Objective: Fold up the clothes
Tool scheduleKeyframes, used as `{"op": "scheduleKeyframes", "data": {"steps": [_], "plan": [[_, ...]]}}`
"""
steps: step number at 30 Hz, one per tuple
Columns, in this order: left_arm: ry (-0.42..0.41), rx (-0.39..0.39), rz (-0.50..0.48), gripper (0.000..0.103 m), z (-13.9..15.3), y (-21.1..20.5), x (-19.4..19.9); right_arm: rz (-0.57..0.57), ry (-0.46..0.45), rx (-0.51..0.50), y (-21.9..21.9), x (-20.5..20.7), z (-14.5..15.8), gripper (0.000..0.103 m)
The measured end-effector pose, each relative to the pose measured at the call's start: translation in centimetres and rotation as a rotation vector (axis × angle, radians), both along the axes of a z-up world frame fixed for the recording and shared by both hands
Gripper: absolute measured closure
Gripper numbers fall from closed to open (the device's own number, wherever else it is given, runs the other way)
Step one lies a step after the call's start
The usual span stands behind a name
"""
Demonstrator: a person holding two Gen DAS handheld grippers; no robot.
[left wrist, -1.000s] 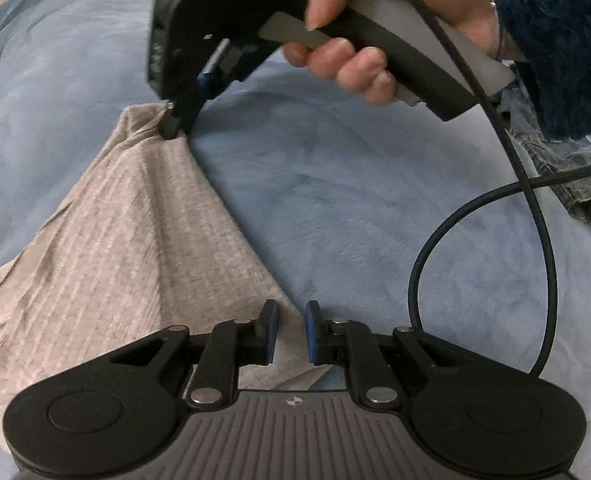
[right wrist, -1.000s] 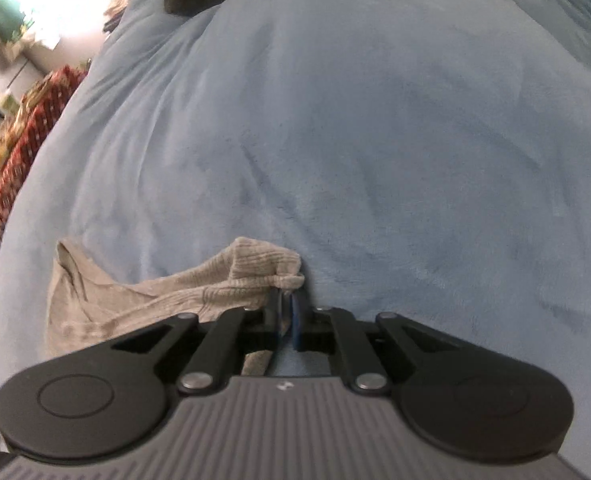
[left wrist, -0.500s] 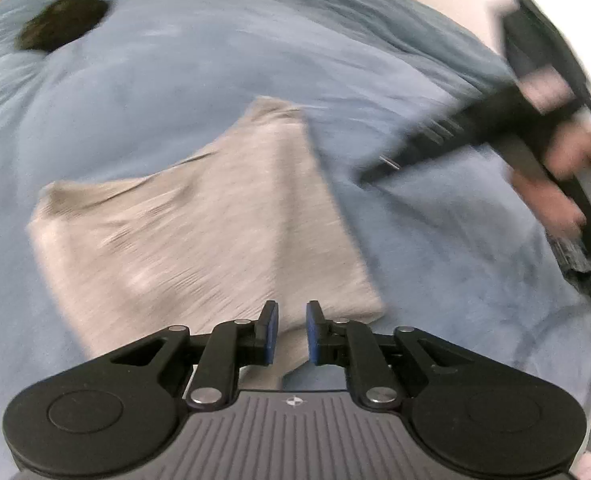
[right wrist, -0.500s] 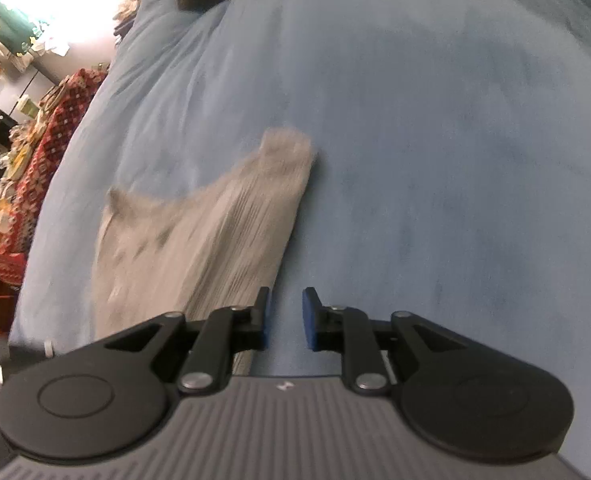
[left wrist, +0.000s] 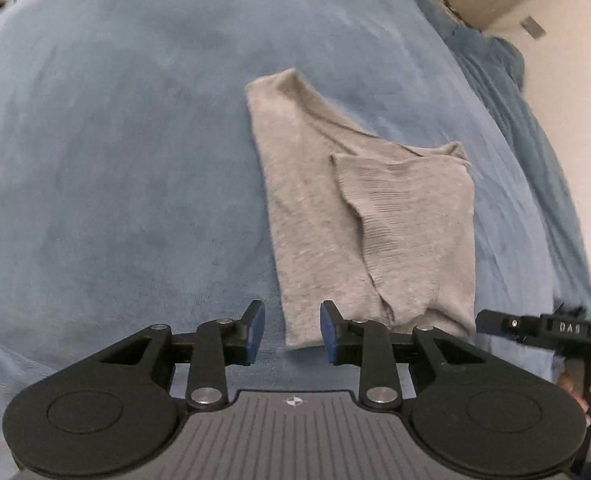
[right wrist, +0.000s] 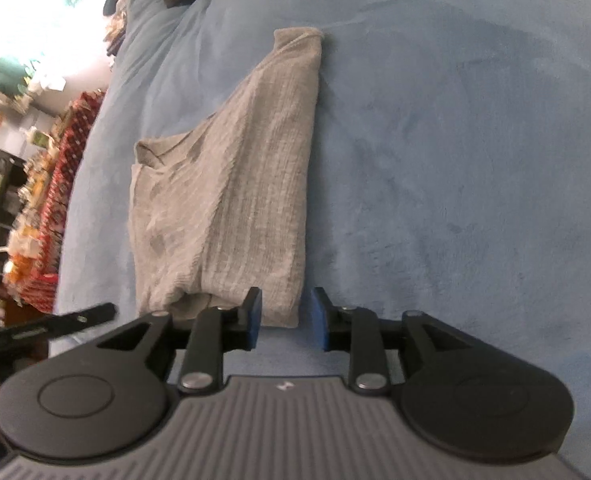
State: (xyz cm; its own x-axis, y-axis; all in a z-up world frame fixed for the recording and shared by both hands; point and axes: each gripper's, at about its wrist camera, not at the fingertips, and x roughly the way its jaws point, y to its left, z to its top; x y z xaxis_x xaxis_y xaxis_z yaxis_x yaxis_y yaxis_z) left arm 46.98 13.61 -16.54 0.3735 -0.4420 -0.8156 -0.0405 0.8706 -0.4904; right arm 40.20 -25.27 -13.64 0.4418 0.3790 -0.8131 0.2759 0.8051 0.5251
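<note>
I'm looking along my left gripper first: its jaws are opening, nothing is between the blue pads, and the near left corner of the grey ribbed knit garment is lying just ahead of the right-hand pad. From here the garment is running straight away from me — its long axis is pointing forward along the fingers, narrowing to a far corner. A ribbed flap is lying doubled over its right half, so I'm judging one fold as already laid.

Moving across to the right gripper, its jaws are also opening and holding nothing; the garment's near right corner is sitting just in front of the gap, slightly toward the left pad. The cloth is stretching away up and to the left in this view.

So each claw is hovering at its own near corner, with neither clearly nearer. For the next fold I'm judging that both near corners would need pinching and carrying forward along that long axis.

The surface is a soft blue plush blanket on a bed, gently rumpled. Beyond it a red patterned cloth and cluttered shelves are showing at the left — a plain pale wall is showing in the left wrist view.
</note>
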Motion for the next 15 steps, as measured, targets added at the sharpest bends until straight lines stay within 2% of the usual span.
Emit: {"op": "scheduleKeyframes", "data": {"steps": [2, 7, 15], "plan": [[0.014, -0.046, -0.004, 0.071, -1.0, 0.2, 0.2, -0.010, 0.005, 0.017, -0.2, 0.1, -0.4, 0.072], [0.066, -0.100, -0.029, 0.071, -3.7, -0.3, 0.8, -0.024, 0.010, 0.067, -0.4, 0.8, -1.4, 0.071], [0.131, -0.364, 0.061, 0.071, -7.7, 1.9, 1.4, -0.103, 0.038, 0.261, -1.4, 1.7, -5.0, 0.072]]}}
